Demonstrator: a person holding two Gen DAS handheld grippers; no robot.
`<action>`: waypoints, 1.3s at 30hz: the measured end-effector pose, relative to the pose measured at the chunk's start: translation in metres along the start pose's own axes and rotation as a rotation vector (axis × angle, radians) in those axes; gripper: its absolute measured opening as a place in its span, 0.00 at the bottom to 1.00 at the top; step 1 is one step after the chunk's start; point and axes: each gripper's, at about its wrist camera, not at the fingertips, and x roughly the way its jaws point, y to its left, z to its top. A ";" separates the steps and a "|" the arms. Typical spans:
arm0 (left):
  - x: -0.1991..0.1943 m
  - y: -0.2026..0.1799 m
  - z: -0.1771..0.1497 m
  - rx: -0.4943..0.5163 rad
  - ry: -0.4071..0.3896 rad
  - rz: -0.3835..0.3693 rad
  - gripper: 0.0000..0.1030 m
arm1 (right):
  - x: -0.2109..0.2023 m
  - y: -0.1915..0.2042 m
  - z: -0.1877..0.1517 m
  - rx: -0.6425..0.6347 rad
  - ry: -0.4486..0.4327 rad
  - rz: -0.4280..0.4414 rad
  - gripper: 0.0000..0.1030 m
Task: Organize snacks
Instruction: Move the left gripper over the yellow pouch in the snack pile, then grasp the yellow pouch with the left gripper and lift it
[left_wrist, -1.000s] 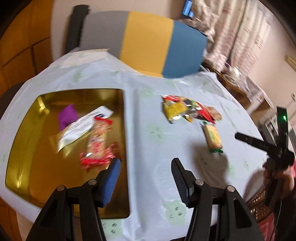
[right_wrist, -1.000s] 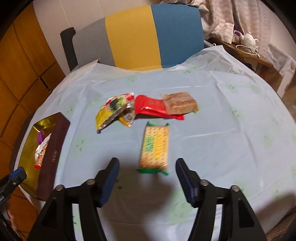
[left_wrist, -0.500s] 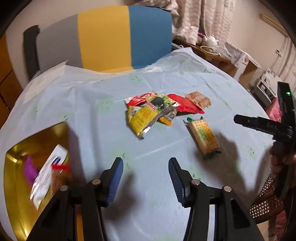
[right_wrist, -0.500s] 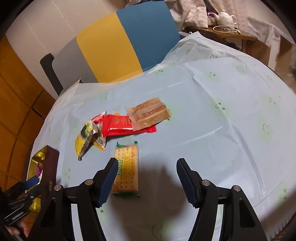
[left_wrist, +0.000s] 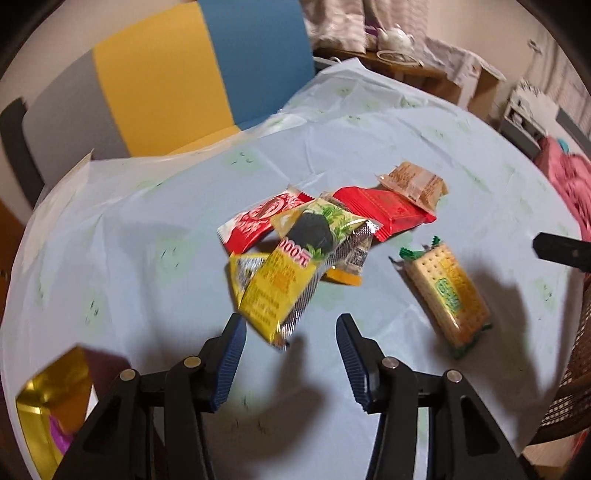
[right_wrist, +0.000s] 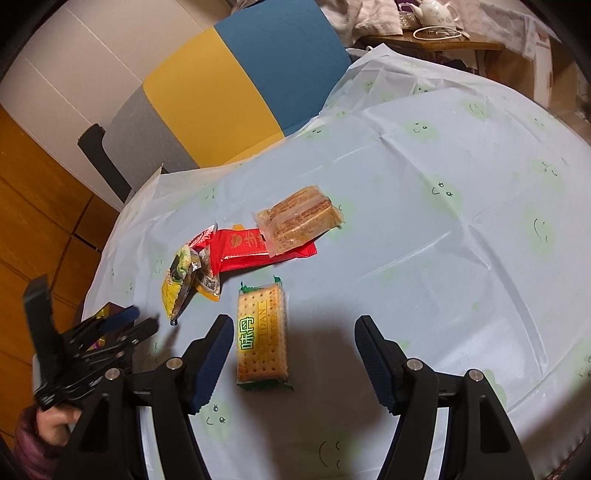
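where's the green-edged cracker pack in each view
Left wrist view: the cracker pack lies right of centre, angled, right of the snack pile.
Right wrist view: the cracker pack lies low at centre, just inside the left finger of the right gripper.
Shared landmark: the red packet just beyond it.

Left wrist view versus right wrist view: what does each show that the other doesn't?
Only the left wrist view shows the gold tin's inside corner and the yellow packet face-on. Only the right wrist view shows the person's hand holding the left hand-held gripper and the orange cabinet. Both show the cracker pack, red packet, wafer pack, chair and teapot.
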 end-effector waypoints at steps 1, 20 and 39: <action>0.005 -0.001 0.003 0.019 0.002 -0.001 0.50 | 0.000 0.000 0.000 0.000 0.000 0.001 0.67; 0.033 0.024 0.015 -0.027 -0.004 -0.163 0.38 | 0.003 0.000 0.000 0.001 0.010 -0.003 0.67; 0.017 0.012 0.007 -0.164 0.014 -0.231 0.43 | 0.002 0.000 0.000 0.001 0.008 -0.008 0.67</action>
